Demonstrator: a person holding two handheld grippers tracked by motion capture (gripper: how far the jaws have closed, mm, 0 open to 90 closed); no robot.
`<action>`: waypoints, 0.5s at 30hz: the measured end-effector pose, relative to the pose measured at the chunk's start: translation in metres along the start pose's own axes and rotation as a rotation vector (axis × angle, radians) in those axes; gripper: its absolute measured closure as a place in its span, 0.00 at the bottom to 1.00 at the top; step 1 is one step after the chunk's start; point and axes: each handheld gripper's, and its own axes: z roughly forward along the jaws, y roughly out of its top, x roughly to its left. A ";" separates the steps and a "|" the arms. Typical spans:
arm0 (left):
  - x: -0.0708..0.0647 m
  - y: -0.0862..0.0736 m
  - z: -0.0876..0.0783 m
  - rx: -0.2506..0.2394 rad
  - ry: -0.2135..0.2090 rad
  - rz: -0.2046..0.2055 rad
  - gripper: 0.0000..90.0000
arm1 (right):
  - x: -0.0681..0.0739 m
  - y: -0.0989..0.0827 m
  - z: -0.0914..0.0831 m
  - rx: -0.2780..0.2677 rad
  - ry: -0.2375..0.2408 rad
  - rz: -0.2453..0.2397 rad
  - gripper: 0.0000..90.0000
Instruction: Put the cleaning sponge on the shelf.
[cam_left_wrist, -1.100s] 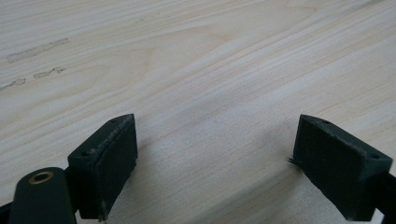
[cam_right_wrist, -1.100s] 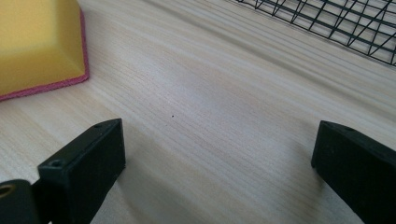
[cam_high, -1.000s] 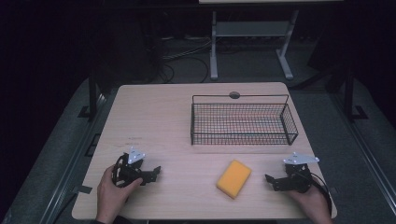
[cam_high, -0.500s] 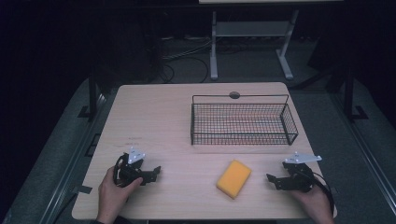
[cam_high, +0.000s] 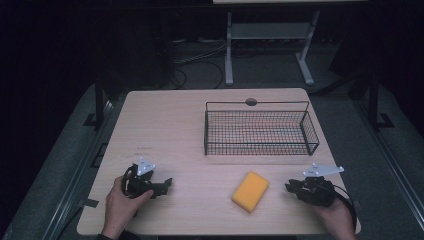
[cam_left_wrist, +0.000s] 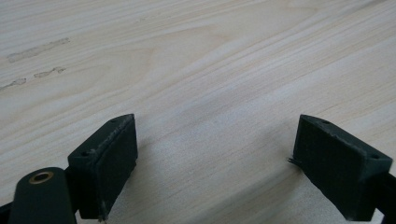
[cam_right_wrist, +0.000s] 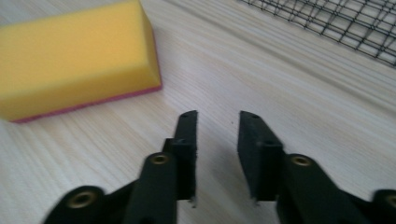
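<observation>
A yellow sponge (cam_high: 250, 191) with a pink underside lies flat on the wooden table (cam_high: 165, 130) near its front edge. My left gripper (cam_high: 167, 184) rests at the front left, held by a hand and pointing right. Its jaws stand wide open over bare wood in the left gripper view (cam_left_wrist: 215, 158). My right gripper (cam_high: 290, 187) rests at the front right, pointing left toward the sponge and a short way from it. In the right gripper view (cam_right_wrist: 217, 121) its jaws are a narrow gap apart with nothing between them. The sponge (cam_right_wrist: 74, 58) lies ahead of them to the left.
A black wire basket (cam_high: 260, 148) stands on the far right part of the table, empty; its mesh (cam_right_wrist: 345, 23) shows at the top right of the right gripper view. A round cable hole (cam_high: 251, 102) sits at the back edge. Dark floor with cables and a stand lies beyond.
</observation>
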 end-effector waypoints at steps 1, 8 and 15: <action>0.000 0.000 0.000 -0.001 0.000 -0.002 0.14 | 0.000 0.000 0.000 0.000 0.000 0.000 0.87; -0.001 0.000 0.000 -0.002 0.005 -0.007 0.14 | 0.010 0.008 0.003 0.007 0.045 -0.037 0.99; -0.001 0.000 0.000 -0.002 0.006 -0.007 0.14 | 0.014 0.013 0.007 0.018 0.064 -0.060 0.99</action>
